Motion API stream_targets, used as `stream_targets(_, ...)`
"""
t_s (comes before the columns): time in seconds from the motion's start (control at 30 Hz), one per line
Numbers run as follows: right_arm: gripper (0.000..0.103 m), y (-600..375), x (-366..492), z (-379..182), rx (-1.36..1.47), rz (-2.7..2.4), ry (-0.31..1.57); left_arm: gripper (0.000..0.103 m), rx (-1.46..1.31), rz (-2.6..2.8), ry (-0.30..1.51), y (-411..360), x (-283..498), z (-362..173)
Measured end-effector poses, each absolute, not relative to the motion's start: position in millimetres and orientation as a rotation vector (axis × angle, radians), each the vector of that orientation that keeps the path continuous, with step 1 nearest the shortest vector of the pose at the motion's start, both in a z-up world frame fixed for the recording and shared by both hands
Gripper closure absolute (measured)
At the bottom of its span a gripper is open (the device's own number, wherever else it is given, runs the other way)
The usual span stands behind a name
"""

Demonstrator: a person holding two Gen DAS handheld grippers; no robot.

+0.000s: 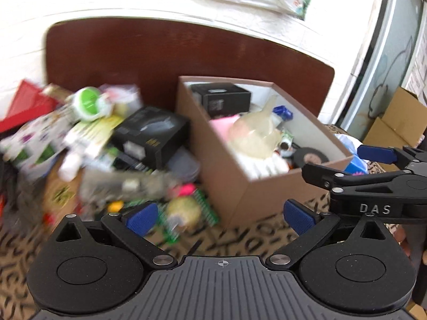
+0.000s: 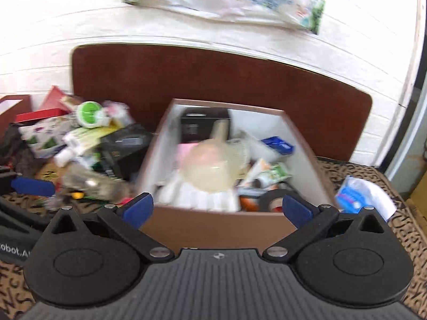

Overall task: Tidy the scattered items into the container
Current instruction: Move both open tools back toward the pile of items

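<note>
The container [image 2: 213,226] stands on the patterned cloth [image 1: 240,240] before the headboard [image 2: 213,74], holding a funnel [image 2: 210,165], a small box [image 2: 197,125] behind it and a tape roll [image 2: 272,200] at its near right corner, with the scattered pile [image 1: 101,144] on its left.

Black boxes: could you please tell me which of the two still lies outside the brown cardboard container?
The glossy black box lying tilted on the clutter pile, left of the brown cardboard container; the other black box sits inside at the back.

Letter-patterned cloth [image 2: 400,240] under box [image 2: 213,226], clutter [image 1: 93,146]
</note>
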State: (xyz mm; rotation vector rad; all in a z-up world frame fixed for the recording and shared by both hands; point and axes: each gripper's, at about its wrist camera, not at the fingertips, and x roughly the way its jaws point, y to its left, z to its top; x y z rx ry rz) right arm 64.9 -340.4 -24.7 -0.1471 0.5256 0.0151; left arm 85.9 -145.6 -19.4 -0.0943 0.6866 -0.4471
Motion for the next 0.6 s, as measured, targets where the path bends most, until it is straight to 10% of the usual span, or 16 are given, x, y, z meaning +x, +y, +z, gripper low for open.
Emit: stream_targets(0.6,0.001,-222.7,23.7,-89.7,-0.143,0.200,0.565,0.000,-0.171,-0.243,0.707,-5.9,31.9,-71.0)
